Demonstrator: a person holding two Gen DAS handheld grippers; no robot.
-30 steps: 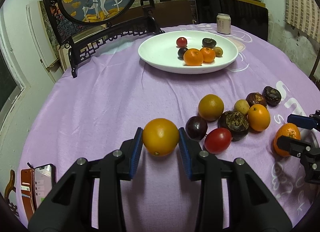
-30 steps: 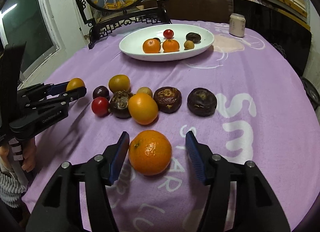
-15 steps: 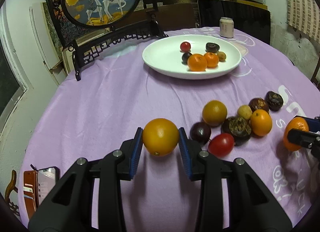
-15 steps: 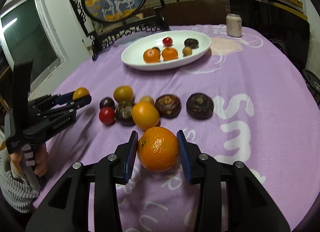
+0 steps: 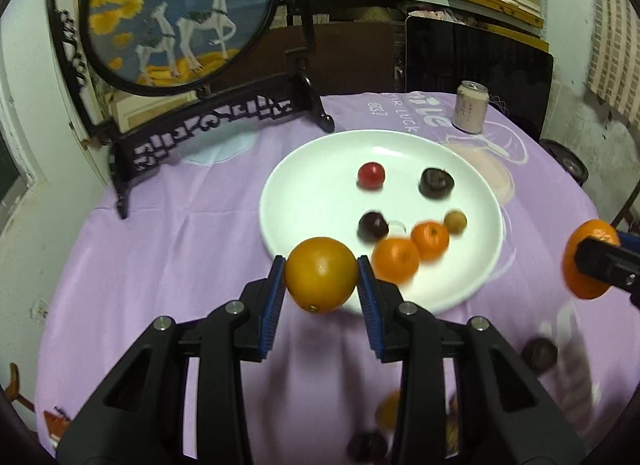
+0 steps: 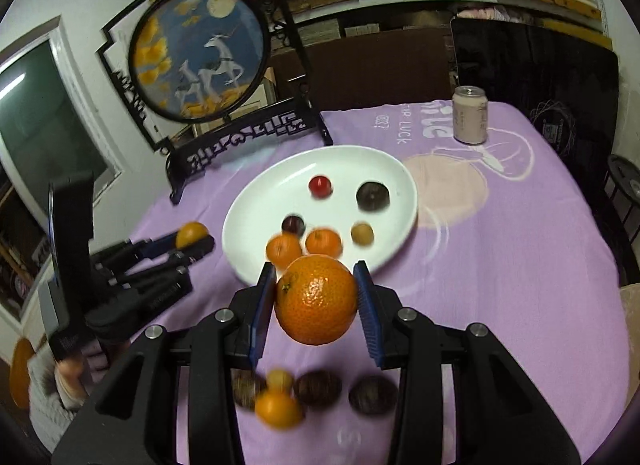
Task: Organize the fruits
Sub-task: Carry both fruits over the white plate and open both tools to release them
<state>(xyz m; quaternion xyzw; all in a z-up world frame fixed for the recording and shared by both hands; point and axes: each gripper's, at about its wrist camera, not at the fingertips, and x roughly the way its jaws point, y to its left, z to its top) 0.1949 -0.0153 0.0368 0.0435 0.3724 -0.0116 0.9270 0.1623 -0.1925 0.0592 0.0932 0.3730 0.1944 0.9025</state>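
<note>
My left gripper [image 5: 321, 281] is shut on a smooth orange [image 5: 321, 280], held in the air just before the near rim of the white plate [image 5: 304, 169]. My right gripper [image 6: 316, 301] is shut on a dimpled tangerine [image 6: 316, 300], also lifted, near the plate [image 6: 256, 201] front edge. The plate holds two small tangerines [image 5: 412, 249], a red tomato [image 5: 371, 175], dark fruits and a small tan one. Loose fruits [image 6: 320, 389] lie blurred on the purple cloth below my right gripper. Each gripper shows in the other's view: the right one [image 5: 592, 265], the left one [image 6: 192, 239].
A black carved stand with a round deer picture [image 5: 180, 13] stands behind the plate at left. A pink drink can [image 5: 470, 107] stands at the back right of the purple tablecloth [image 5: 160, 245]. A dark chair back [image 5: 476, 53] is behind the table.
Both grippers have lifted off the cloth with their fruit and moved forward toward the plate. The right gripper closed on the tangerine during the last second. The loose fruits now lie below and behind.
</note>
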